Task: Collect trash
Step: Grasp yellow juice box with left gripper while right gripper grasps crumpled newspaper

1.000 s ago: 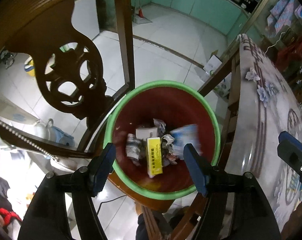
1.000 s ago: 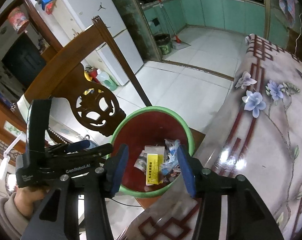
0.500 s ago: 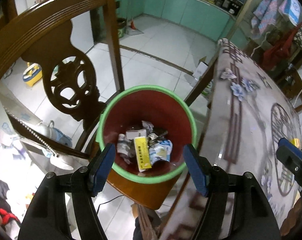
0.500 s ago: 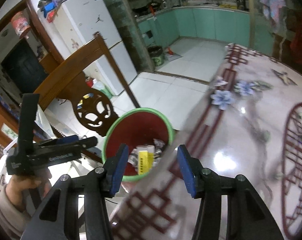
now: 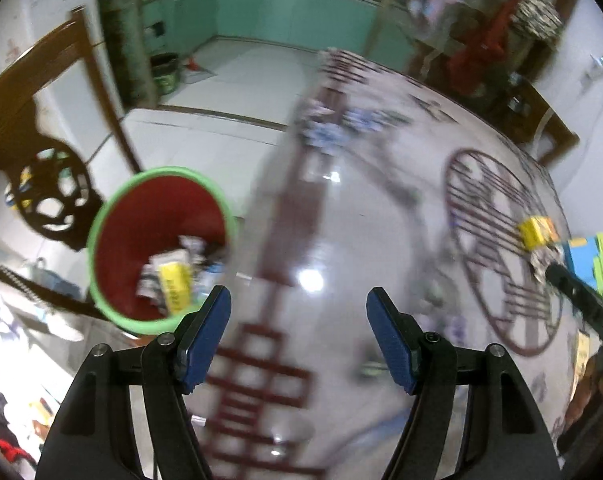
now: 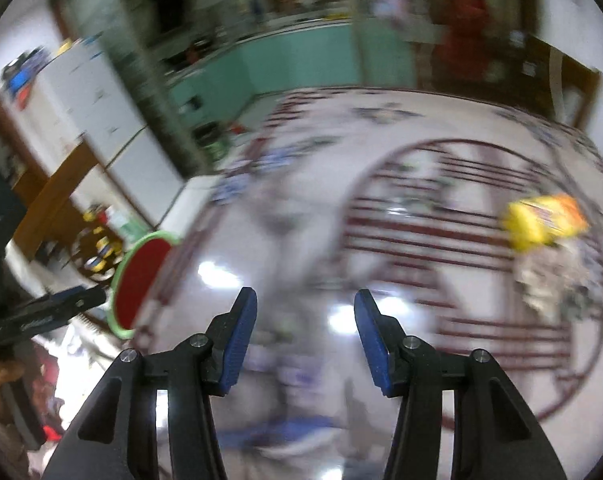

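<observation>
Two grippers, both empty: your left gripper (image 5: 298, 338) has its jaws spread wide with only table (image 5: 341, 240) showing between the pads, and your right gripper (image 6: 305, 342) stands parted more narrowly, likewise with nothing between its pads. Step in hand, as judged: the leg between a drop and the next pickup, since the bin (image 5: 101, 216) already holds scraps and both claws point over the table. Bin: red inside, green rim, sitting beside the table edge near a carved wooden chair (image 5: 45, 200); a yellow box (image 5: 175, 286) and pale crumpled paper lie in its bottom. Remaining trash sits well apart from the bin, toward the far right of the table: a yellow-orange packet (image 6: 541, 220), glossy and puffed, probably a soft snack bag that will crush under the pads; just beside and below it a crumpled greyish-white wrapper (image 6: 549, 284), detail lost to blur. The left view shows a blue-and-green box (image 5: 589, 264) next to them; you cannot tell whether that one counts as trash. Next move, as judged: carry your right gripper on to the packet, come down over it with the pads either side of its narrow width, then close. Its present gap may be too narrow for the packet, so widen first. Both views are smeared; settle before committing to a grasp. The tablecloth is shiny, so a light packet may slide away if one pad touches first.
</observation>
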Demonstrator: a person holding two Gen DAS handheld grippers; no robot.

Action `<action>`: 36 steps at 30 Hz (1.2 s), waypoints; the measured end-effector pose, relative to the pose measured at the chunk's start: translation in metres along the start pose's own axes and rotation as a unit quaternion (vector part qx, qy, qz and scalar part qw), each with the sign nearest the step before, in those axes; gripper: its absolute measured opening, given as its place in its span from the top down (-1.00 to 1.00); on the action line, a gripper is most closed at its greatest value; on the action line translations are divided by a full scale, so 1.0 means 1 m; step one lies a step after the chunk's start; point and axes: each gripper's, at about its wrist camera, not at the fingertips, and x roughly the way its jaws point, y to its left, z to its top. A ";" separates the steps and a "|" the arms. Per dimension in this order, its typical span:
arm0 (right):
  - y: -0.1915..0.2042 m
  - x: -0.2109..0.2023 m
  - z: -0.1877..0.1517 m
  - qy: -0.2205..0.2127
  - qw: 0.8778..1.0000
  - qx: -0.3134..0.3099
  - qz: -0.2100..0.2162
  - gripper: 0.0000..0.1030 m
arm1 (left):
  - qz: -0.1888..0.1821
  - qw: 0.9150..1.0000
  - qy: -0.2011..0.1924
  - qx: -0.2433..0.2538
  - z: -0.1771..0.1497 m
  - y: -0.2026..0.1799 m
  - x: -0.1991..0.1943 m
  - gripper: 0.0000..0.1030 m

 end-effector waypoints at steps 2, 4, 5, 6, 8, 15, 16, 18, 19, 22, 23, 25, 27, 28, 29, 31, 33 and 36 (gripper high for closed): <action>-0.042 -0.011 0.000 -0.005 0.999 0.016 -0.027 0.05 | -0.008 1.000 0.005 0.014 -0.004 -0.027 0.004 -0.37; -0.081 -0.019 0.001 -0.008 0.998 0.030 -0.056 0.05 | -0.016 1.000 0.009 0.025 -0.008 -0.051 0.007 -0.37; -0.103 -0.021 0.004 -0.009 0.997 0.038 -0.068 0.05 | -0.019 0.999 0.011 0.029 -0.010 -0.063 0.009 -0.37; -0.121 -0.021 0.008 -0.010 0.996 0.044 -0.080 0.04 | -0.022 0.999 0.012 0.033 -0.013 -0.074 0.010 -0.37; -0.151 -0.018 0.018 -0.008 0.994 0.051 -0.096 0.04 | -0.028 0.999 0.019 0.041 -0.017 -0.097 0.013 -0.37; -0.195 0.055 0.039 0.087 0.994 0.034 -0.060 -0.20 | -0.025 0.997 0.019 0.075 -0.023 -0.155 0.007 -0.37; -0.196 0.063 0.038 0.096 0.993 0.026 -0.061 -0.19 | -0.021 0.996 0.017 0.082 -0.022 -0.164 0.006 -0.37; -0.197 0.068 0.035 0.090 0.995 0.022 -0.041 0.55 | -0.016 0.995 0.010 0.095 -0.019 -0.176 0.003 -0.39; -0.199 0.066 0.034 0.084 0.996 0.026 -0.025 0.58 | -0.013 0.995 0.007 0.100 -0.018 -0.181 0.002 -0.43; -0.195 0.058 0.029 0.066 0.998 0.015 -0.006 0.59 | -0.009 0.993 0.004 0.116 -0.010 -0.197 0.007 -0.47; -0.193 0.051 0.027 0.058 0.998 0.007 -0.004 0.59 | -0.009 0.992 0.005 0.124 -0.006 -0.202 0.009 -0.47; -0.185 0.037 0.019 0.046 0.999 0.000 -0.002 0.59 | -0.011 0.990 0.003 0.142 0.001 -0.215 0.016 -0.47; -0.188 0.025 0.012 0.039 0.999 0.004 0.001 0.59 | -0.012 0.985 0.002 0.170 0.010 -0.230 0.025 -0.50; -0.190 0.021 0.008 0.036 0.999 0.010 0.002 0.59 | -0.014 0.983 0.001 0.183 0.014 -0.238 0.029 -0.53; -0.194 0.016 0.004 0.033 0.999 0.018 0.001 0.59 | -0.017 0.980 0.000 0.196 0.017 -0.246 0.034 -0.55; -0.203 0.007 -0.002 0.027 0.999 0.037 0.004 0.59 | -0.028 0.974 -0.002 0.225 0.026 -0.262 0.045 -0.57; -0.212 -0.003 -0.007 0.019 0.998 0.052 0.004 0.59 | -0.043 0.968 0.000 0.246 0.033 -0.278 0.057 -0.58; -0.227 -0.015 -0.018 0.011 0.997 0.074 -0.006 0.59 | -0.072 0.955 0.005 0.289 0.042 -0.305 0.077 -0.59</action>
